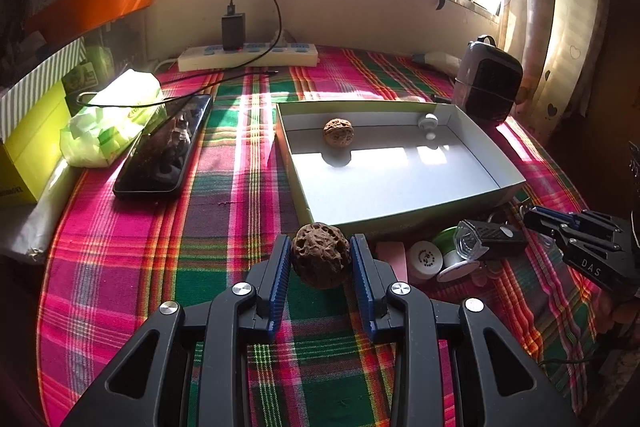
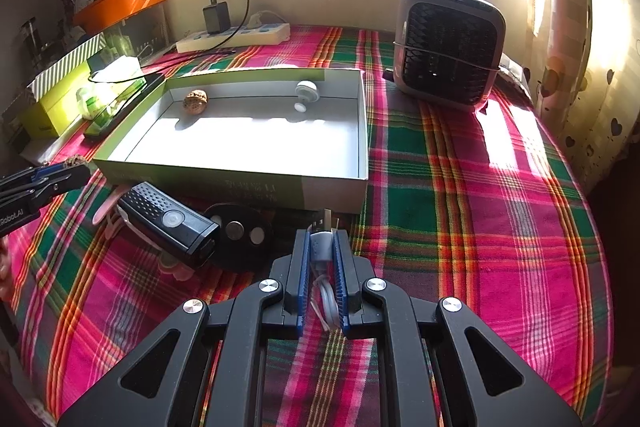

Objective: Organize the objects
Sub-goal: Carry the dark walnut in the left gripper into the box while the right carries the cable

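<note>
A dark walnut (image 1: 320,258) is clamped between the pads of the left gripper (image 1: 321,259), raised just short of the near wall of the open box (image 1: 400,217), presumably to join the walnut already inside (image 1: 338,132); being round, it shows no long axis. The right gripper (image 2: 322,247) is closed on a white USB cable (image 2: 323,250), its plug and long axis pointing toward the box.

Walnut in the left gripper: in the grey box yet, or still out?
Out. The left gripper is shut on the brown wrinkled walnut in front of the shallow grey cardboard box; a second walnut already lies inside.
</note>
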`<state>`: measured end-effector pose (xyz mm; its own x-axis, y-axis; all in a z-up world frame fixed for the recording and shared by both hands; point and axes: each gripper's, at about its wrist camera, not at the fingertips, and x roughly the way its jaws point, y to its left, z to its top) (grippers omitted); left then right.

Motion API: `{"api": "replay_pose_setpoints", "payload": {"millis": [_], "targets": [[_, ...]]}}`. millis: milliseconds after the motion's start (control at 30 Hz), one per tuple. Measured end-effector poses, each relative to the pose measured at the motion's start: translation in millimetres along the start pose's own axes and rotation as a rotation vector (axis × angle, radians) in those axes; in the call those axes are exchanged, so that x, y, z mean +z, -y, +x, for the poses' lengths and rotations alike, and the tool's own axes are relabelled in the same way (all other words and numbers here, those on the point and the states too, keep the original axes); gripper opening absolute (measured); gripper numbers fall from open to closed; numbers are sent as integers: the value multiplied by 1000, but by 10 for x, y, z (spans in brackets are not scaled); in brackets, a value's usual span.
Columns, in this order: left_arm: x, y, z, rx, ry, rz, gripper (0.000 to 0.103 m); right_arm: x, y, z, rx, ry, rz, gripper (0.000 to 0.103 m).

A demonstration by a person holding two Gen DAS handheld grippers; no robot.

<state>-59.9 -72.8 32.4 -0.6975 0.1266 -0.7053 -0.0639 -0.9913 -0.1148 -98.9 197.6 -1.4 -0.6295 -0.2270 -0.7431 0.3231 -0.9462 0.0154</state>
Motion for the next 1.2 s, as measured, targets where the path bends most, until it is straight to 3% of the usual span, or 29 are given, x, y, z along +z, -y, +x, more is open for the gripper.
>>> {"api": "replay_pose_setpoints", "payload": {"millis": [600, 867, 1200], "targets": [[393, 200, 105, -43, 30, 56, 28, 426, -65, -28, 57, 55, -25, 12], [543, 247, 280, -50, 20, 63, 28, 760, -125, 110, 121, 57, -59, 13], [688, 235, 606, -44, -21, 66, 28, 1113, -253, 514, 217, -3, -77, 13]]}}
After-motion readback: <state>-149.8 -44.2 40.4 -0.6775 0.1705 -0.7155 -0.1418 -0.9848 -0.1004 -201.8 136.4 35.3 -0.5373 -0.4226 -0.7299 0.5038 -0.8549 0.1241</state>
